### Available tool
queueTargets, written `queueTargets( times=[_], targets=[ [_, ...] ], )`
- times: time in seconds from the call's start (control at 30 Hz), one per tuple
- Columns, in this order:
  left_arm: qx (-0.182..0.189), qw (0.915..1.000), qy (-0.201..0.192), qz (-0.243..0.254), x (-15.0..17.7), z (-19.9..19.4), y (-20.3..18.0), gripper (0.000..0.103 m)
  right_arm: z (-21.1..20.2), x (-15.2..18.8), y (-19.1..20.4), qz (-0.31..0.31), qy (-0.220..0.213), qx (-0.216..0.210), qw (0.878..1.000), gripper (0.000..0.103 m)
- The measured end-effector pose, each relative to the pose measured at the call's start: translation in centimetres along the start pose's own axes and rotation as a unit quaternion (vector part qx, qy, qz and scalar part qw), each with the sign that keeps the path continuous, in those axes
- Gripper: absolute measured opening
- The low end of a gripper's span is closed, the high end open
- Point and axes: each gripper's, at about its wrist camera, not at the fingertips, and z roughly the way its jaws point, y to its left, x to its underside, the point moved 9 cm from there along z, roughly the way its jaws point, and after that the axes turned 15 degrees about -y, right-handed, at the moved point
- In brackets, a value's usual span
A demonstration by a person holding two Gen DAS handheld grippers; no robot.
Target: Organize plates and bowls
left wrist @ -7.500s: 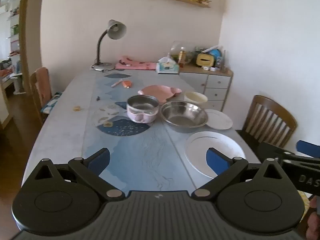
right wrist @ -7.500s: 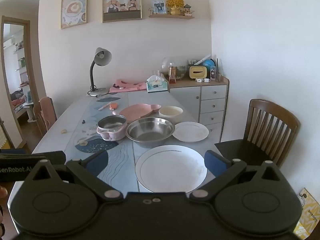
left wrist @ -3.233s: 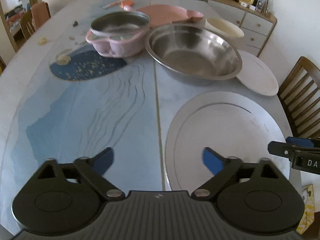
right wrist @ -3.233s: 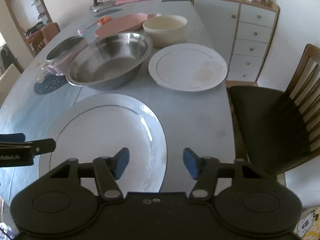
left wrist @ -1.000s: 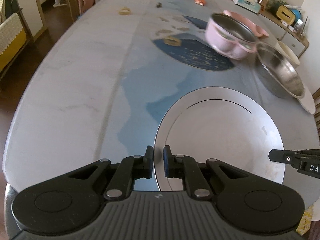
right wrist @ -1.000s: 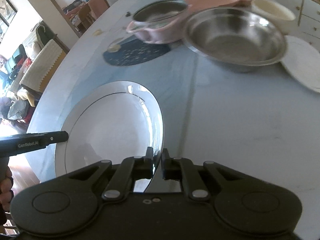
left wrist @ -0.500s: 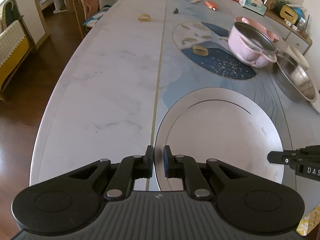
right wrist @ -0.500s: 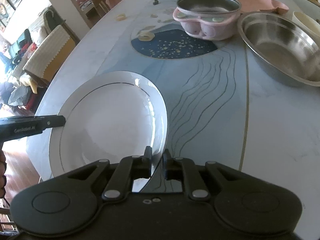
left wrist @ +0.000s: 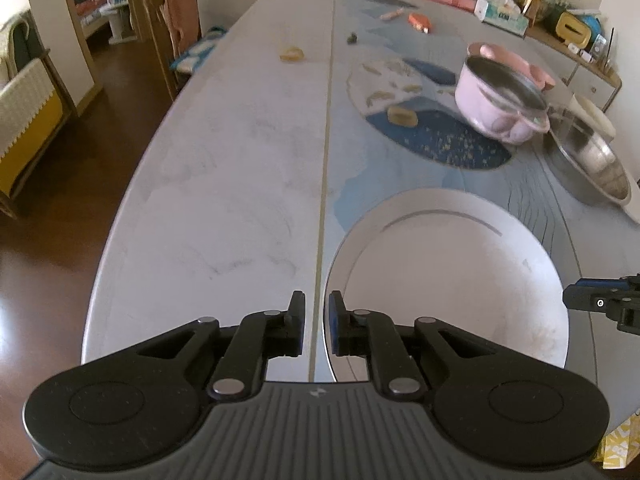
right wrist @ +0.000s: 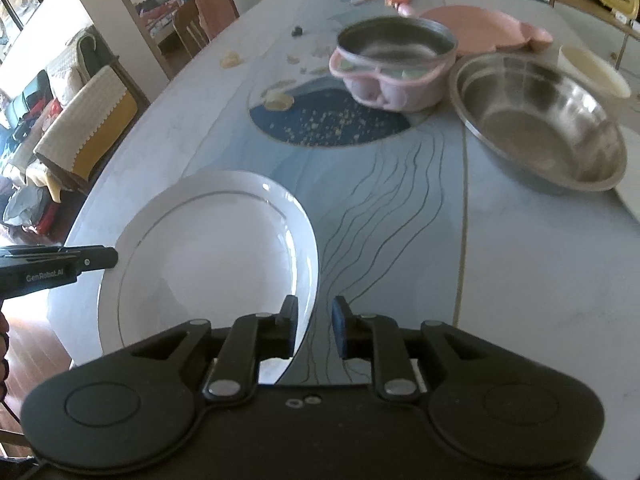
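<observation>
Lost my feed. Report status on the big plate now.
Left gripper and right gripper both opening, clear of the rim. Big white plate flat on the table. Nothing on it.

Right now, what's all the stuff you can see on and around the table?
Big plate: 1, white, near table edge, between the grippers.
Pot: 1, pink, mid table.
Steel bowl: 1, silver, right of the pot.
Pink plate: 1, behind the pot.
Cream bowl: 1, behind the steel bowl.
Tissue box: 1, far end.
Table: 1, grey and blue.
Chair: 1, wooden, left side.
Left gripper: 1, black, jaws opening at the big plate's left rim.
Right gripper: 1, black, jaws opening at its right rim.
</observation>
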Motion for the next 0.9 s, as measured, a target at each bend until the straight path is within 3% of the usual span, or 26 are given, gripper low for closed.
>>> queueTargets(
  times=[0.1, 0.23, 0.5, 0.63, 0.77, 0.9],
  targets=[
    [0.002, 0.9997, -0.024, 0.004, -1.3, -0.9, -0.1, 0.023, -0.7, -0.8, 0.1, -0.002, -0.017, -0.001, 1.0, 0.028],
    [0.011, 0.9974, -0.07, 0.017, -3.5, -2.4, -1.3, 0.059, -1.8, -1.9, -0.1, -0.002, -0.037, 0.005, 0.999, 0.032],
    [0.06, 0.9884, -0.123, 0.065, -6.6, -3.9, -6.1, 0.062, -5.0, -3.9, -1.9, 0.013, -0.089, 0.03, 0.996, 0.048],
    [0.087, 0.9815, -0.148, 0.085, -7.6, -4.6, -8.9, 0.069, -7.1, -4.6, -2.9, 0.018, -0.12, 0.043, 0.992, 0.063],
    [0.117, 0.9749, -0.163, 0.097, -8.3, -5.5, -11.9, 0.077, -8.9, -5.1, -4.1, 0.024, -0.145, 0.058, 0.987, 0.073],
    [0.136, 0.9688, -0.175, 0.111, -8.7, -6.1, -15.1, 0.078, -10.4, -5.4, -5.6, 0.02, -0.169, 0.069, 0.983, 0.079]
  ],
)
